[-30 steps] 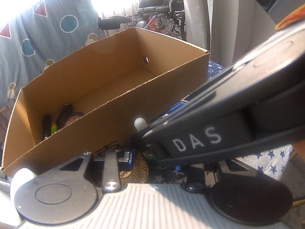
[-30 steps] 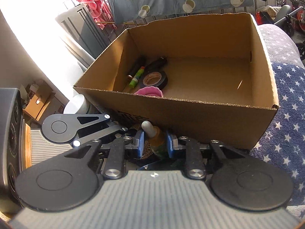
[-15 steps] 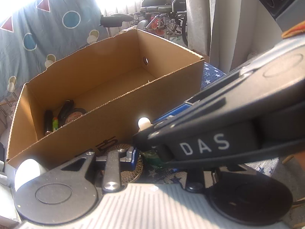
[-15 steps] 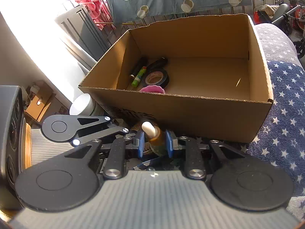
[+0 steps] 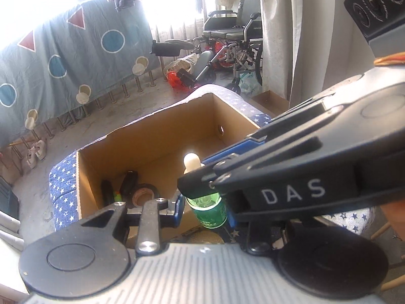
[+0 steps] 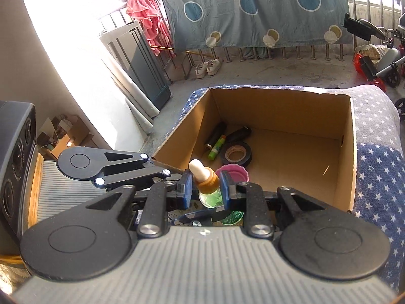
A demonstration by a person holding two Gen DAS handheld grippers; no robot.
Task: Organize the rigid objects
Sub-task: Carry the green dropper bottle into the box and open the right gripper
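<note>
A green dropper bottle (image 5: 208, 211) with a white rubber bulb and amber collar (image 6: 206, 177) hangs just in front of the near wall of an open cardboard box (image 6: 278, 111). My right gripper (image 6: 206, 188) is shut on its collar. In the left wrist view that gripper (image 5: 202, 174) crosses in from the right over the bottle. My left gripper (image 5: 205, 211) is shut on the bottle's green body lower down. Its black linkage (image 6: 114, 164) reaches in from the left. In the box (image 5: 152, 136) lie a black tape roll (image 6: 235, 153), a green stick (image 6: 216, 147), dark tubes and a pink cup (image 6: 234, 172).
The box stands on a blue star-patterned cushion (image 6: 377, 167). A woven mat (image 5: 202, 238) lies below the bottle. A black speaker (image 6: 15, 157) is at my left. Beyond are a sheet-draped railing (image 6: 253, 10), shoes (image 6: 207, 67) and a wheelchair (image 5: 227, 40).
Both grippers have risen together with the bottle held between them. The bottle has come up off the mat, and the box now shows from above, with the floor beyond in view.
</note>
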